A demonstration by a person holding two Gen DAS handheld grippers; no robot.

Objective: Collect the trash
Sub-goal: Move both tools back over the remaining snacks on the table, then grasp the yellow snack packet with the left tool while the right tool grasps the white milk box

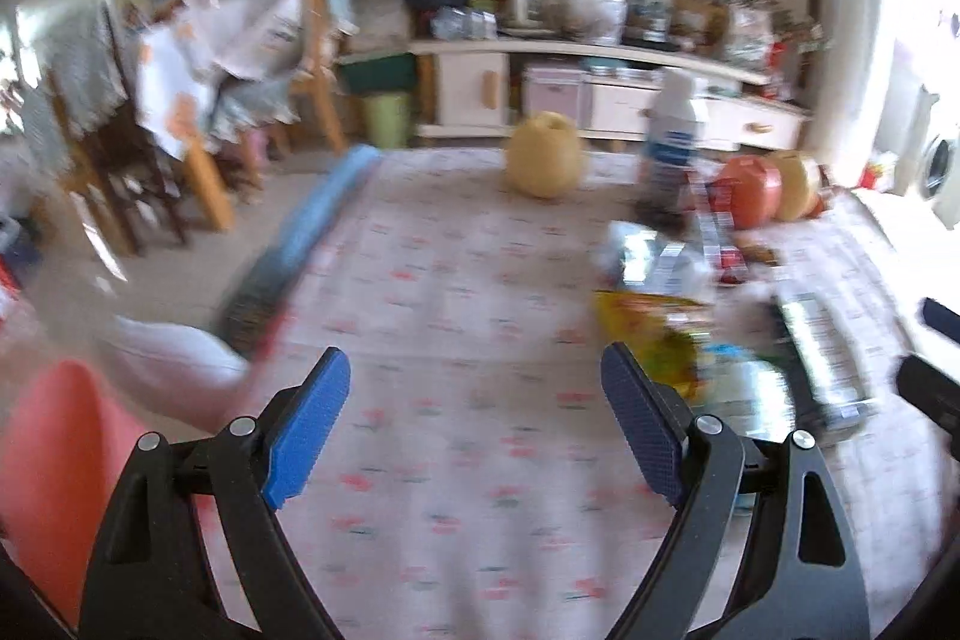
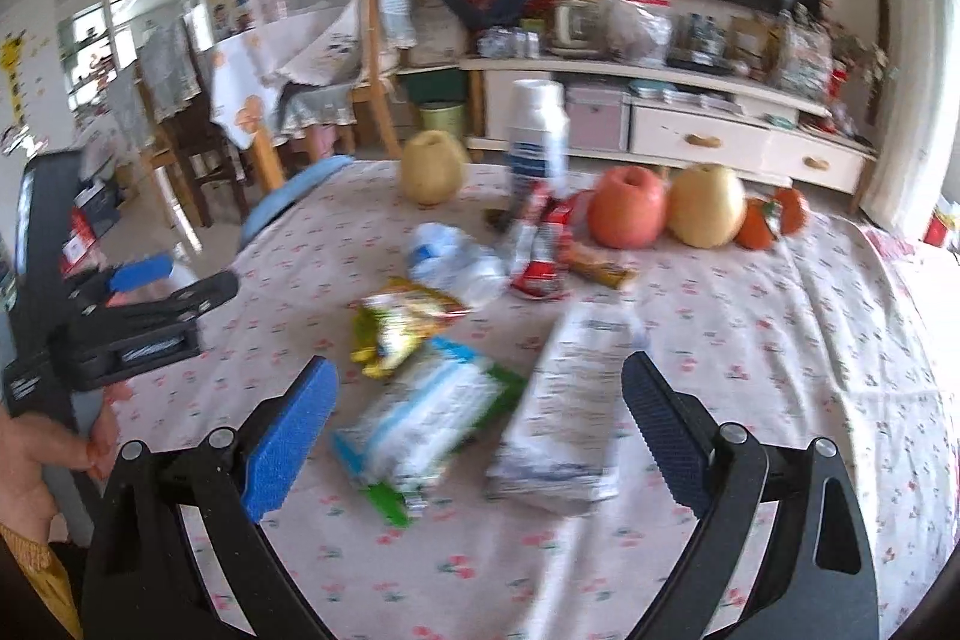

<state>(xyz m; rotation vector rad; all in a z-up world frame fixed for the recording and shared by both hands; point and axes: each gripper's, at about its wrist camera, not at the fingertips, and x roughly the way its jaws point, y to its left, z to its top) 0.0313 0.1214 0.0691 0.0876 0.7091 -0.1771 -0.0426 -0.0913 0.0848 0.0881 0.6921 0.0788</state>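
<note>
Trash lies on the floral tablecloth: a blue-white-green wrapper, a white printed packet, a yellow snack bag, a crushed plastic bottle and red wrappers. My right gripper is open, its jaws on either side of the wrapper and the packet, just above them. My left gripper is open and empty over bare cloth; the yellow bag and the packet lie to its right. The left gripper also shows at the left edge of the right wrist view.
Two pears, an apple and oranges sit at the table's far side beside an upright white bottle. A blue rolled mat lies along the left edge. Chairs, a TV cabinet and a green bin stand beyond.
</note>
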